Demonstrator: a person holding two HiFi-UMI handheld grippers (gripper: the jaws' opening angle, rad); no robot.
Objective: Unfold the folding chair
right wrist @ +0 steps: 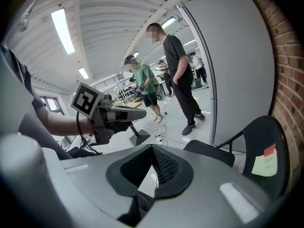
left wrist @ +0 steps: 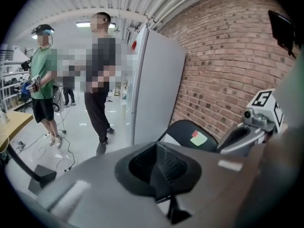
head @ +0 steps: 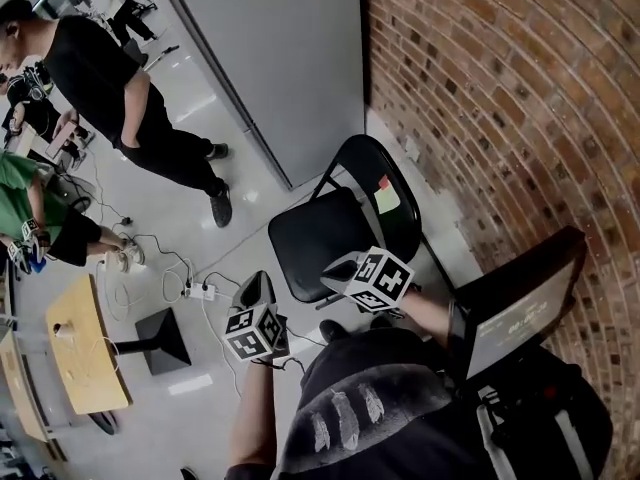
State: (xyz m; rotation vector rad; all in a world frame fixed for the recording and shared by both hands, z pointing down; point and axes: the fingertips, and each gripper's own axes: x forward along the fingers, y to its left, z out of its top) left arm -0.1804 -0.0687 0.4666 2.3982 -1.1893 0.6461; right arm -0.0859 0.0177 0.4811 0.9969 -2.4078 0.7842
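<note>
A black folding chair (head: 315, 233) stands opened out by the brick wall, seat level and backrest (head: 375, 168) upright. A green and red sticky note (head: 386, 198) is stuck on the backrest. My left gripper (head: 257, 288) is raised in front of the chair, shut, holding nothing. My right gripper (head: 338, 268) hovers over the seat's near edge, also shut and empty. The left gripper view shows the backrest (left wrist: 187, 129) beyond my shut left gripper (left wrist: 159, 167), with the right gripper (left wrist: 244, 136) beside it. In the right gripper view the chair (right wrist: 263, 141) sits past the shut right gripper (right wrist: 153, 167); the left gripper (right wrist: 121, 115) is at the left.
A grey cabinet (head: 280, 58) stands behind the chair, next to the brick wall (head: 500, 98). A person in black (head: 120, 98) and one in green (head: 30, 208) stand at the left. Cables and a power strip (head: 200, 290) lie on the floor near a wooden table (head: 85, 353).
</note>
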